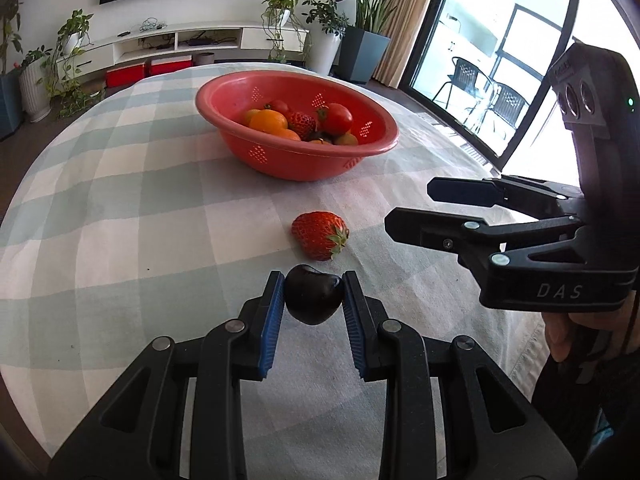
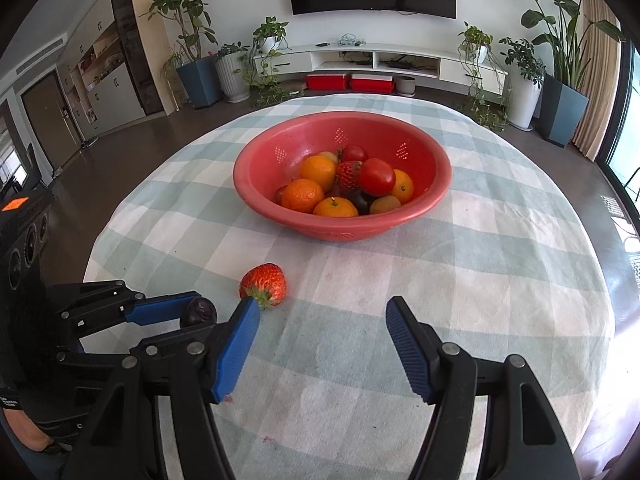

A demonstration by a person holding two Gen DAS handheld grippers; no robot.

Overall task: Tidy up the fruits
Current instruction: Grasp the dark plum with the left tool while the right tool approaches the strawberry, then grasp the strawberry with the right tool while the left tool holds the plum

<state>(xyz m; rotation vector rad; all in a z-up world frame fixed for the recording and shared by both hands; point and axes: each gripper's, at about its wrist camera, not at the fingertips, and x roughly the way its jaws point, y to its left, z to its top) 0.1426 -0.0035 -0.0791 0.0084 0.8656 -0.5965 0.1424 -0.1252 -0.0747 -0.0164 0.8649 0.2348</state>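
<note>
The left claw [image 1: 314, 294] pinches a dark plum [image 1: 313, 295] clear of the cloth; a strawberry [image 1: 320, 235] lies just beyond it (bowl [image 1: 376, 148] farther off). The right claw [image 2: 322, 312] gapes empty.

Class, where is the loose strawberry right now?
The strawberry lies on the checked tablecloth, outside and in front of the red bowl, just beyond the left gripper holding a dark fruit.

Cloth bare between strawberry [image 2: 263, 285] and red bowl [image 2: 436, 196]; strawberry sits ahead of left tool [image 1: 314, 294].
</note>
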